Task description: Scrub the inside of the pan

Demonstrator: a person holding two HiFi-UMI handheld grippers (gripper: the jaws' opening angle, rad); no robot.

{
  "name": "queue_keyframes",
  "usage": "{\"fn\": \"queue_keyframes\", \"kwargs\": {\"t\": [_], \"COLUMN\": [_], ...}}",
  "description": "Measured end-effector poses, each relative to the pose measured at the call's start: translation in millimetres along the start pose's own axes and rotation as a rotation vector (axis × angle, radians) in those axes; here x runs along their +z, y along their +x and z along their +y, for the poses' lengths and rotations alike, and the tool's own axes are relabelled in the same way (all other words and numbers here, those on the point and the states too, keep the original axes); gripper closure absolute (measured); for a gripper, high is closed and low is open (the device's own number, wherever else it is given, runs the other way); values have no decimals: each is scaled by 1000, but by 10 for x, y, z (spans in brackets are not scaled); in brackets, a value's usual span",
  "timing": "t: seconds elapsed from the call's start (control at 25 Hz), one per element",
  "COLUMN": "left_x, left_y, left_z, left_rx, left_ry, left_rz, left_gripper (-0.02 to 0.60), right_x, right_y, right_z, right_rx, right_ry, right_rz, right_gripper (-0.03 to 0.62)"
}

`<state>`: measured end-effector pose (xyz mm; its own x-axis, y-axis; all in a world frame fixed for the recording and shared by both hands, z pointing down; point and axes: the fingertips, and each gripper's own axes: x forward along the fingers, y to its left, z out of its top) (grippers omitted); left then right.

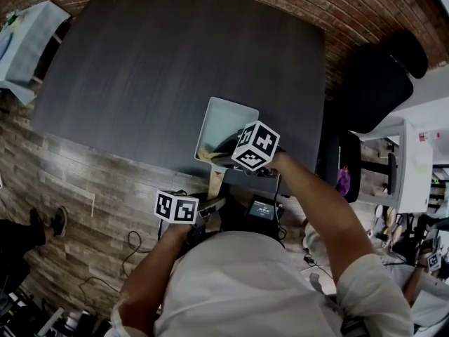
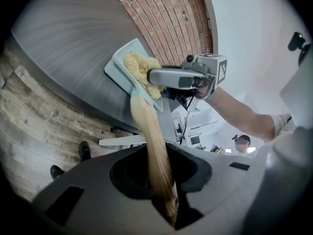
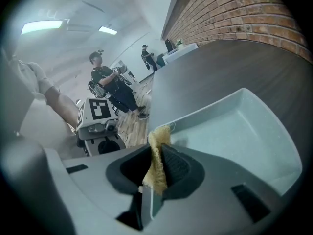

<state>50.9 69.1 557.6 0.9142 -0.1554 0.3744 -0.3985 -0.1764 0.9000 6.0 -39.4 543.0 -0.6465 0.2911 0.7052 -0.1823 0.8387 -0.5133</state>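
Note:
A pale blue-green square pan (image 1: 223,120) sits at the near edge of the dark grey table (image 1: 161,62). Its wooden handle (image 1: 215,182) juts toward me. My left gripper (image 1: 212,203) is shut on that handle (image 2: 152,146), which runs straight out between the jaws of the left gripper (image 2: 159,177). My right gripper (image 1: 216,150) reaches into the pan's near left corner, shut on a yellow scrubbing sponge (image 3: 157,159). In the left gripper view the sponge (image 2: 138,71) lies pressed against the pan's (image 2: 116,64) floor under the right gripper (image 2: 155,78). The pan's (image 3: 244,126) far side is bare.
A black office chair (image 1: 379,76) stands right of the table, against the brick wall (image 1: 337,5). A light blue covered table (image 1: 24,41) is at far left. Wood floor (image 1: 77,174) lies in front, with a bystander's shoe (image 1: 57,220). Two people (image 3: 110,84) stand in the background.

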Motion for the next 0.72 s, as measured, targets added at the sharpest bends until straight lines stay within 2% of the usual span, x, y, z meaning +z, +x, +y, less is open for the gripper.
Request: {"fn": "queue_keyframes", "kwargs": {"t": [0.2, 0.32, 0.4, 0.56, 0.72], "left_x": [1, 3, -1, -6, 2], "left_y": [-7, -9, -10, -16, 1], "left_z": [-10, -14, -11, -5, -18], "left_rx": [-4, -5, -6, -8, -7], "left_ry": [0, -1, -2, -5, -7], "left_rz": [-4, -7, -7, -10, -14], "left_gripper": [488, 488, 488, 488, 488], "right_x": [107, 159, 167, 144, 178], "right_y": [-140, -247, -337, -557, -761], "right_z": [133, 83, -69, -508, -816], "right_rx": [17, -50, -156, -443, -622], "right_ry": [-42, -87, -133, -275, -367], "right_rz": [-41, -60, -54, 35, 103], "right_gripper": [523, 522, 523, 522, 522]}}
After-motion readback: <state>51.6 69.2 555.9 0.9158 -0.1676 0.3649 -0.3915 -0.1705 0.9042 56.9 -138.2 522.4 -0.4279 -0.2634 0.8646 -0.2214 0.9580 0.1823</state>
